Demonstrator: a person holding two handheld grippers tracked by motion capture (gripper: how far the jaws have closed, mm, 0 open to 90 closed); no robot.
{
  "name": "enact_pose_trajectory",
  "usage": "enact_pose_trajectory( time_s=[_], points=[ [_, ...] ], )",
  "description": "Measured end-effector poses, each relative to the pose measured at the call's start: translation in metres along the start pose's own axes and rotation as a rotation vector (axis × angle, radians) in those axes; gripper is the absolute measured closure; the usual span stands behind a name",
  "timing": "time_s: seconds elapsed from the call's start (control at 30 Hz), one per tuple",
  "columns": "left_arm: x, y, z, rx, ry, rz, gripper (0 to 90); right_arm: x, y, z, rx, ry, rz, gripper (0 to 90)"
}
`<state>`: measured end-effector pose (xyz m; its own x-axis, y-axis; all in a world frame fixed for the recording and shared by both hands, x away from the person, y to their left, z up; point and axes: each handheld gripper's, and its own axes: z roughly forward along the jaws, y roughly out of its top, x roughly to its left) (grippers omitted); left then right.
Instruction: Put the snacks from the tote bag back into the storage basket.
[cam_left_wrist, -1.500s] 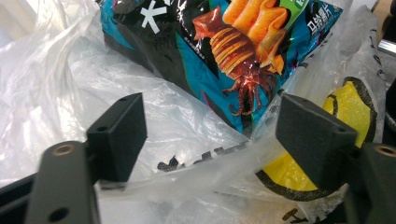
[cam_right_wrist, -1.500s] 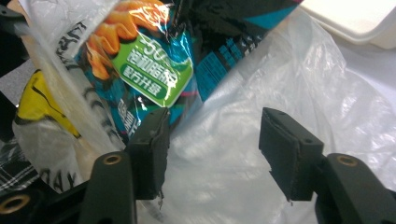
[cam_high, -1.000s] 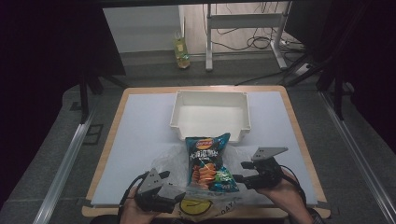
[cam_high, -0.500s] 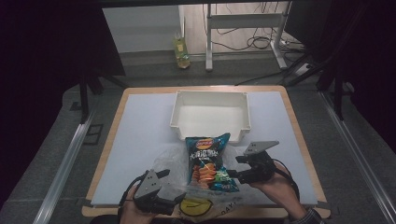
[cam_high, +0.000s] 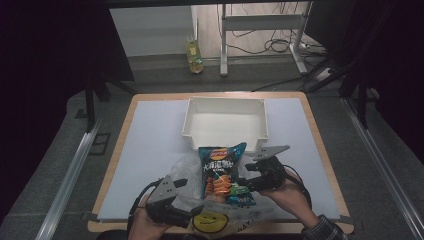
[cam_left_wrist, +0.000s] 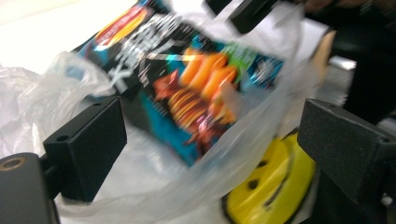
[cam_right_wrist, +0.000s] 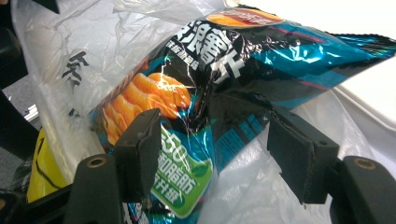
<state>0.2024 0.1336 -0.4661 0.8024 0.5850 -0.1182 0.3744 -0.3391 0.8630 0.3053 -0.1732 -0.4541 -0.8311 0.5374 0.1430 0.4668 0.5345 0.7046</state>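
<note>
Shifted right tongs (cam_high: 250, 181) beside chip bag (cam_high: 222, 172)

Tray (cam_high: 225, 107): stood on the table (cam_high: 150, 145), at the middle of its far half.
Chip bag (cam_high: 222, 172): lay just in front of the tray, its near end inside the mouth of the plastic bag (cam_high: 187, 167).
Plastic bag: spread at the near edge, under and around the chip bag.
Left gripper (cam_high: 192, 209): near left of the chip bag.
Right gripper (cam_high: 241, 181): at the chip bag's right side, its jaws on either side of a near corner.
</note>
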Motion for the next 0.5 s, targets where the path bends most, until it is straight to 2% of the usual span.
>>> enact_pose_trajectory(
  time_s=[0.1,0.13,0.2,0.23,0.27,0.3,0.33,0.43,0.47,0.5],
  points=[
    [0.000,0.005,0.001,0.012,-0.002,0.009,8.4,0.000,0.003,0.006,0.013,0.004,0.005,35.3],
    [0.000,0.007,0.002,0.002,-0.039,-0.006,8.4,0.000,0.003,0.008,0.016,0.009,0.006,35.3],
    [0.001,0.009,0.003,0.002,-0.049,-0.015,8.4,0.000,0.004,0.011,0.023,0.010,0.009,35.3],
    [-0.001,0.011,0.004,0.024,-0.020,-0.002,8.4,0.000,0.004,0.013,0.028,0.010,0.012,35.3],
    [-0.001,0.011,0.004,0.024,-0.020,-0.002,8.4,0.000,0.005,0.014,0.030,0.014,0.011,35.4],
    [-0.001,0.011,0.000,0.039,0.027,0.009,8.4,0.000,0.005,0.016,0.031,0.017,0.017,35.4],
    [-0.001,0.011,0.000,0.039,0.027,0.009,8.7,0.000,0.006,0.018,0.035,0.021,0.025,35.4],
    [0.002,0.009,-0.009,0.061,0.081,0.011,9.1,0.000,0.007,0.022,0.039,0.027,0.033,35.3],
    [0.004,0.005,-0.014,0.086,0.128,0.020,9.1,0.001,0.009,0.026,0.044,0.026,0.038,34.9],
    [0.004,0.005,-0.014,0.086,0.128,0.020,9.1,0.001,0.010,0.028,0.049,0.026,0.048,34.5]
  ],
)
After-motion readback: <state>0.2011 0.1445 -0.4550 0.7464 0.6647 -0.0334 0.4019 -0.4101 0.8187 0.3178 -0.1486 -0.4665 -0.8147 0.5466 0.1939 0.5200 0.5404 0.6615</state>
